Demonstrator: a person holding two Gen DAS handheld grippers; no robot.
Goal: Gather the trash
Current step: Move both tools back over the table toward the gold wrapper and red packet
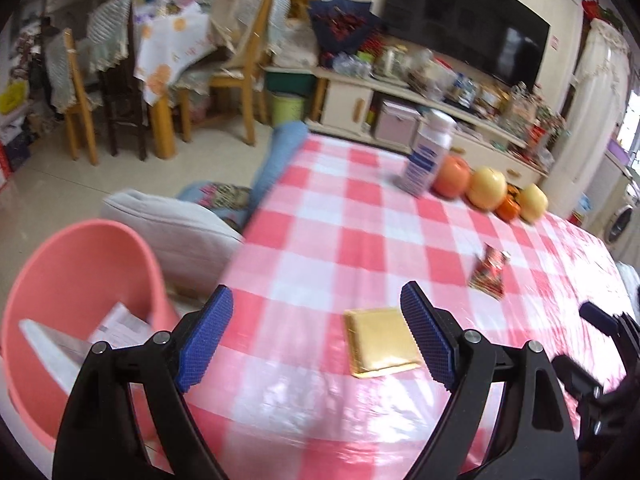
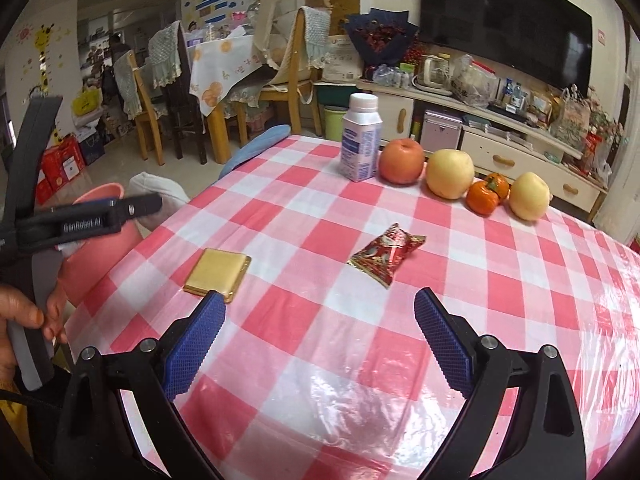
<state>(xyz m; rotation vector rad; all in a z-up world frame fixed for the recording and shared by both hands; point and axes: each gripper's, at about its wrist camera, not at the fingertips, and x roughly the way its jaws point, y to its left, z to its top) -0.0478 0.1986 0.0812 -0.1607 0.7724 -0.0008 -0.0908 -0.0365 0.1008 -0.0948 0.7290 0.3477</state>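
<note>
While both grippers hang over the checked table (image 2: 320, 208), the left gripper (image 1: 316, 336) has its jaws wide apart with nothing between them, the gold flat packet (image 1: 380, 342) lying just beside its right pad. The right gripper (image 2: 320, 340) is likewise spread and empty, short of the red snack wrapper (image 2: 386, 254). A pink bin (image 1: 80, 280) with paper inside stands off the table's left edge.

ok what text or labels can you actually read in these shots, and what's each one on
"GenRobot.AI": on the black arm of the left gripper, seen from the right wrist view.
White bottle with blue label: print too small to read.
Red crinkled foil snack wrapper: print blurred.
Flat gold foil packet: no text visible.
</note>
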